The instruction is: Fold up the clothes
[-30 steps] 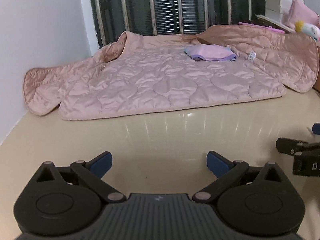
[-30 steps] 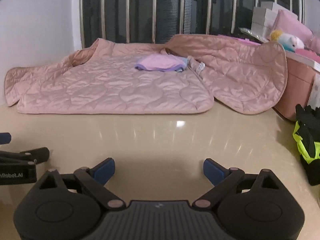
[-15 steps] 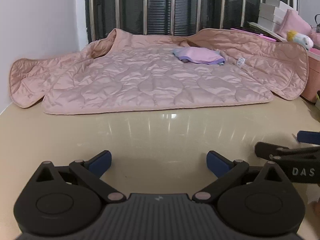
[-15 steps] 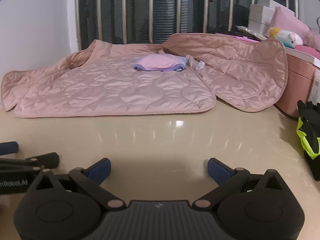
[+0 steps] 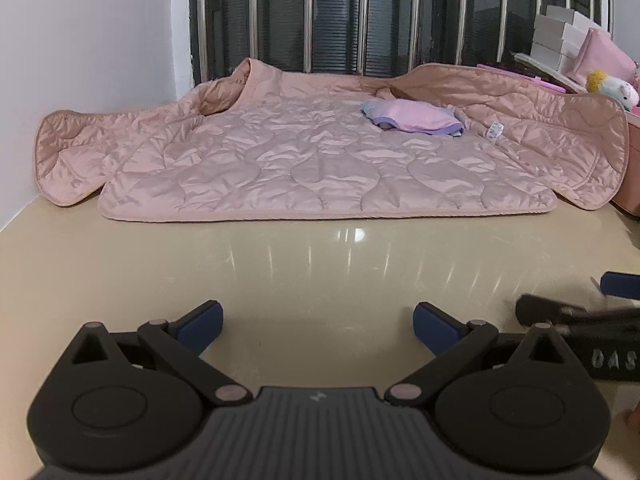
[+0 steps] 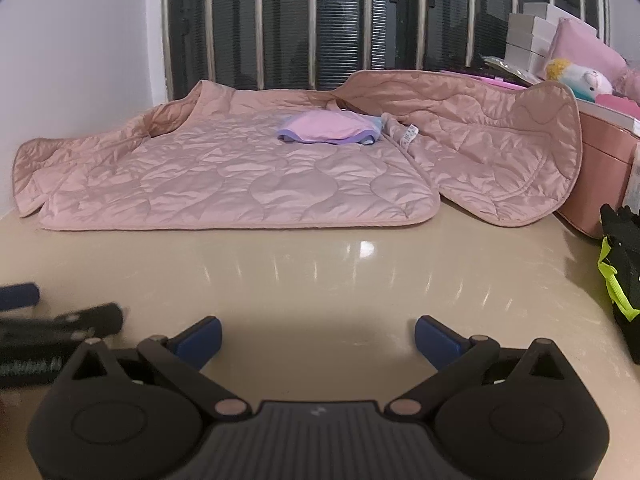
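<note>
From the left wrist view, the left claw [image 5: 318, 322] hangs above the bare beige worktop [image 5: 320, 264], its blue pads wide apart with nothing between them. The pink quilted jacket [image 5: 312, 164] lies spread flat at the far side of the worktop, well apart from the claw, one sleeve [image 5: 76, 156] stretched toward the white wall and the other flap [image 5: 560, 136] raised to the right. A small folded lilac garment [image 5: 412, 117] rests on the jacket near its collar. The right claw [image 5: 580, 312] shows at the right edge, blurred.

From the right wrist view, the right claw [image 6: 318, 334] also stands fully spread and empty over the worktop [image 6: 340, 280]. The jacket [image 6: 240, 176] lies ahead, its near hem facing the claw, the lilac garment [image 6: 332, 130] on top. A black and neon-yellow item [image 6: 622, 264] sits at the right edge.

The step in hand looks like the approach. Done well, it probably means clearing the lilac piece off first, then bringing each claw low to a hem corner, so that the pads pinch only the slippery quilted layer meant to be folded.
</note>
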Tool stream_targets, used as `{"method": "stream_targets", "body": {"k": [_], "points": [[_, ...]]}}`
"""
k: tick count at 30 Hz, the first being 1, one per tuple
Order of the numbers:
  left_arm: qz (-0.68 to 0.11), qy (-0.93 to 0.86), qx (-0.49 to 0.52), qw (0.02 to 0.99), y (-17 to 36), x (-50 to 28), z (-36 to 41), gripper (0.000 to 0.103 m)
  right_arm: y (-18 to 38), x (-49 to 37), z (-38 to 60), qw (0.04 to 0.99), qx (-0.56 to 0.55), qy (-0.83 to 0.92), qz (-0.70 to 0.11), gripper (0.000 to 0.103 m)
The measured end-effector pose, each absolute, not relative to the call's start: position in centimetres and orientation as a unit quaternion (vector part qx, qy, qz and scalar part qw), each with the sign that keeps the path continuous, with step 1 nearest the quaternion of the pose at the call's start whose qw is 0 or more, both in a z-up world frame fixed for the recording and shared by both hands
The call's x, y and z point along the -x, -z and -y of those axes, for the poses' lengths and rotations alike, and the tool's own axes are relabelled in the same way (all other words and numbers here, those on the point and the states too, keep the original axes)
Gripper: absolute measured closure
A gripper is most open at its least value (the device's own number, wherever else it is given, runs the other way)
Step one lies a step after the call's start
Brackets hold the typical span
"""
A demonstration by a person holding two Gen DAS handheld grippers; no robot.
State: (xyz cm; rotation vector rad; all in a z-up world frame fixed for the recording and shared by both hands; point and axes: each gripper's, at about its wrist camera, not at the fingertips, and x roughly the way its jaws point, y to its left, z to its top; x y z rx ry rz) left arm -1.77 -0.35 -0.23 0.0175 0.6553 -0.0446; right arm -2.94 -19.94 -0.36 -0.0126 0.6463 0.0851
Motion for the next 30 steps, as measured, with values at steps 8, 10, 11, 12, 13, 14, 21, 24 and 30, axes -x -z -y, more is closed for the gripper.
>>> {"method": "stream_targets", "body": {"k": [8, 10, 11, 12, 13, 14, 21, 24, 30], "points": [[-0.335, 0.023, -0.011, 0.942, 0.1, 0.0, 0.8, 0.001, 0.1, 1.4, 19.7, 0.943, 0.006, -0.044, -0.330, 0.000], [-0.336, 0.021, -0.010, 0.941, 0.1, -0.1, 0.8, 0.001, 0.1, 1.0, 19.8, 0.943, 0.004, -0.037, -0.331, 0.000], [-0.337, 0.021, -0.009, 0.941, 0.1, -0.1, 0.8, 0.001, 0.1, 0.8, 19.9, 0.943, 0.003, -0.034, -0.332, 0.000], [-0.337, 0.021, -0.009, 0.941, 0.1, -0.1, 0.8, 0.001, 0.1, 0.7, 19.9, 0.942, 0.003, -0.033, -0.333, 0.000], [-0.336, 0.021, -0.009, 0.941, 0.1, -0.1, 0.8, 0.001, 0.1, 0.8, 20.0, 0.942, 0.003, -0.033, -0.333, 0.000], [-0.335, 0.021, -0.009, 0.942, 0.2, 0.0, 0.7, 0.001, 0.1, 0.9, 20.0, 0.943, 0.003, -0.033, -0.333, 0.000], [-0.332, 0.025, -0.010, 0.943, 0.2, 0.1, 0.6, 0.001, 0.1, 0.9, 20.0, 0.943, 0.002, -0.029, -0.332, 0.000], [-0.332, 0.025, -0.010, 0.943, 0.2, 0.2, 0.7, 0.001, 0.2, 1.0, 19.9, 0.943, 0.002, -0.028, -0.331, 0.000], [-0.332, 0.022, -0.009, 0.943, 0.2, 0.2, 0.9, 0.001, 0.2, 0.9, 20.0, 0.943, 0.000, -0.025, -0.331, 0.000]]}}
